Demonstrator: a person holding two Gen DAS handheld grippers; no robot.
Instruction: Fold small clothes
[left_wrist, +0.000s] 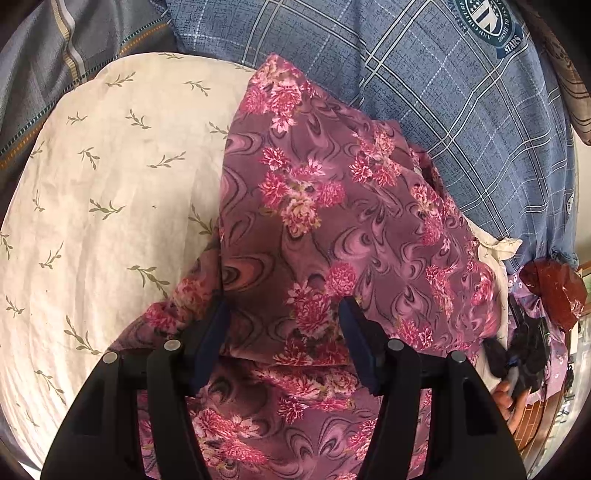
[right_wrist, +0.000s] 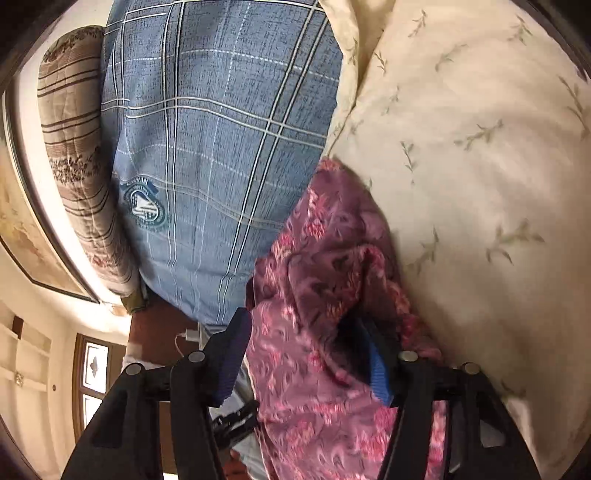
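A purple garment with pink flowers (left_wrist: 332, 229) lies partly folded on a cream sheet with green sprigs (left_wrist: 103, 192). My left gripper (left_wrist: 282, 328) is open just above the garment's near part, with cloth showing between its wide-apart jaws. In the right wrist view the same garment (right_wrist: 325, 288) is bunched up and blurred. My right gripper (right_wrist: 306, 354) is open with the cloth between its jaws; the cloth drapes over the right finger (right_wrist: 376, 369). The other gripper and a hand show at the right edge of the left wrist view (left_wrist: 517, 365).
A blue plaid pillow with a round badge (left_wrist: 461, 92) lies beyond the garment, also in the right wrist view (right_wrist: 214, 147). A brown striped bolster (right_wrist: 77, 147) lies beside it. A grey striped cloth (left_wrist: 55, 55) is at far left. A red-brown plastic bag (left_wrist: 554, 291) is at right.
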